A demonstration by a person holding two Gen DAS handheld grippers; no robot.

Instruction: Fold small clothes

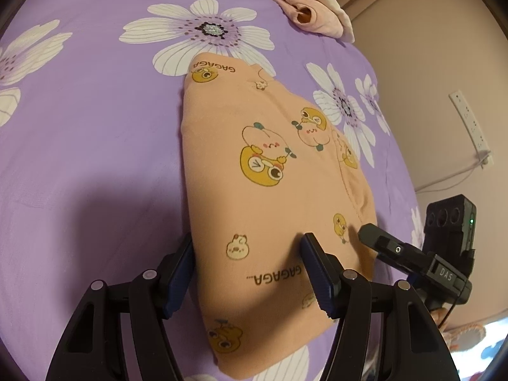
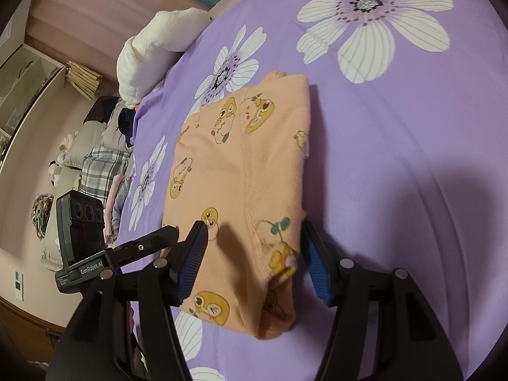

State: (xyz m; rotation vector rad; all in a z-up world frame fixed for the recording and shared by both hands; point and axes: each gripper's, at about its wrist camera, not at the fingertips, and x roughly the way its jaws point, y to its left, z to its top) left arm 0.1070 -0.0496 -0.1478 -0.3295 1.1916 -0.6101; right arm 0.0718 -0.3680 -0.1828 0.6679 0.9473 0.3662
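A small orange garment (image 1: 263,184) with yellow duck prints lies folded into a rough rectangle on the purple flowered bedsheet (image 1: 95,127). My left gripper (image 1: 247,266) is open, its fingers straddling the garment's near edge, just over the cloth. In the left wrist view the right gripper (image 1: 374,238) shows at the garment's right edge. In the right wrist view the garment (image 2: 241,184) lies ahead; my right gripper (image 2: 254,254) is open, its fingers spread over the near corner. The left gripper's finger (image 2: 158,238) shows at the left.
A crumpled pink garment (image 1: 304,9) lies at the far edge of the bed. A white plush pillow (image 2: 152,47) sits at the bed's side. Piled clothes and a plaid cloth (image 2: 98,165) lie beyond the bed edge. A wall socket strip (image 1: 470,127) hangs right.
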